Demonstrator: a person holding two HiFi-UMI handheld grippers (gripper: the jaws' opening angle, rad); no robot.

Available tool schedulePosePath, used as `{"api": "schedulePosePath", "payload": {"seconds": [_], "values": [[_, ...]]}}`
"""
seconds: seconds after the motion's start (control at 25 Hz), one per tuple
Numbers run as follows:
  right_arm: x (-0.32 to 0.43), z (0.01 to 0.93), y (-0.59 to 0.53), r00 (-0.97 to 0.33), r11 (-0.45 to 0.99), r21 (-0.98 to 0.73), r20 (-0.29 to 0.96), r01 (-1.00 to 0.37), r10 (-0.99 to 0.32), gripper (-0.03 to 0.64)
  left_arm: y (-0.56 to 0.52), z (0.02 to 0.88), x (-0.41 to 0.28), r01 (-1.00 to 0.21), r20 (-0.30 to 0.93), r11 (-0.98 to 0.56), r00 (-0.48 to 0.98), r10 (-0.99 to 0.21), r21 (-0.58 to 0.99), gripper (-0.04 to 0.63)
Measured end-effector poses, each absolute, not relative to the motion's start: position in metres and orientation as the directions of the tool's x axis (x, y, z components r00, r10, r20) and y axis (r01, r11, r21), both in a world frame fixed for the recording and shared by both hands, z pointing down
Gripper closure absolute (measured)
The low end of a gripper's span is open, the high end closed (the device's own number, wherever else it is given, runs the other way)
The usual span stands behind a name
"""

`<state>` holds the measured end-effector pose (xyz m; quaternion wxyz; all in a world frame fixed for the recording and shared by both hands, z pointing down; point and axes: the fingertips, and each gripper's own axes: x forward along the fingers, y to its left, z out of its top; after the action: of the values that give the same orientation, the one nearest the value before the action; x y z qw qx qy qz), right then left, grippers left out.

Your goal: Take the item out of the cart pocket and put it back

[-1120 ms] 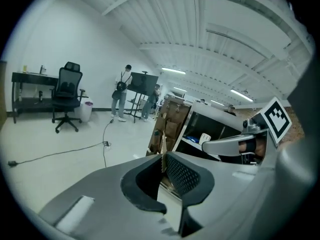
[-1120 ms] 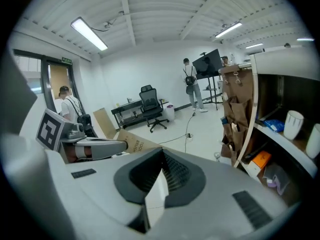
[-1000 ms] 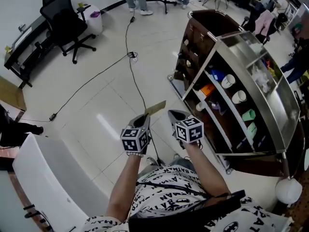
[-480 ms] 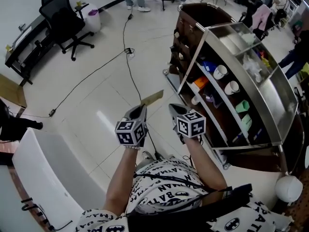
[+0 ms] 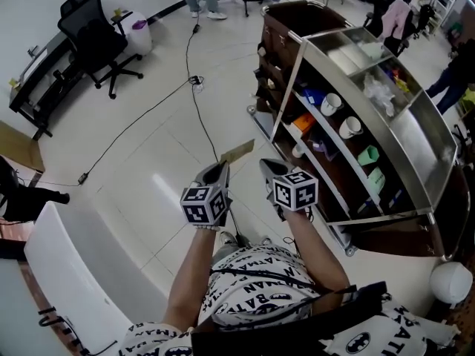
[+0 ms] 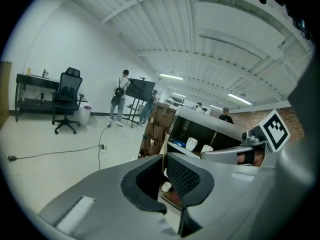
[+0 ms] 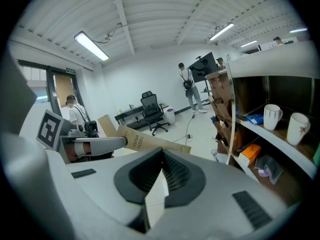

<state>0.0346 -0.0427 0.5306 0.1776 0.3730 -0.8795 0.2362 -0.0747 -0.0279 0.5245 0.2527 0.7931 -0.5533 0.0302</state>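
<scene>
Toothbrush box, flat and brown, out of the cart pocket and pinched by its near end in the left tool, pads clamped on the card, thin edge showing between them in the left gripper view. Held out over the bare floor, free end pointing away from the person, well apart from the cart at the right. Right tool just beside it, jaws together on nothing, touching neither box nor cart. Printed side of the box plain in the right gripper view, lettering reading as toothbrush. Brown hanging pockets on the far end of the cart, ahead and to the right of both tools; shelves along the open side carrying mugs and small packets. Impossible to say from these views which pocket belongs to the box. Judged to stand between the two halves of the job: removal done, return not yet made. Calls next for carrying the box toward the pocket end of the cart, tipping the free end down to meet a pocket mouth, and sliding it in before letting the pads part. Probably worth using the empty right tool to hold the pocket lip open, a soft lip being likely to sag shut. Light, stiff card by the look of it, so a gentle grip likely enough; some risk of a corner catching on the lip.
</scene>
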Motion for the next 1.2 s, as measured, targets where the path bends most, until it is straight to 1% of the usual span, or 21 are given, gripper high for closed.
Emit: {"api": "schedulePosePath", "payload": {"seconds": [0.72, 1.2], "values": [[0.039, 0.530, -0.045, -0.637, 0.578, -0.288, 0.484, -0.763, -0.600, 0.617, -0.033, 0.526, -0.083, -0.877, 0.315, -0.257, 0.398, -0.861, 0.406, 0.575], [0.004, 0.537, -0.044, -0.626, 0.560, -0.295, 0.490, -0.774, -0.607, 0.617, -0.034, 0.543, -0.122, -0.868, 0.332, -0.248, 0.407, -0.851, 0.430, 0.575]]}}
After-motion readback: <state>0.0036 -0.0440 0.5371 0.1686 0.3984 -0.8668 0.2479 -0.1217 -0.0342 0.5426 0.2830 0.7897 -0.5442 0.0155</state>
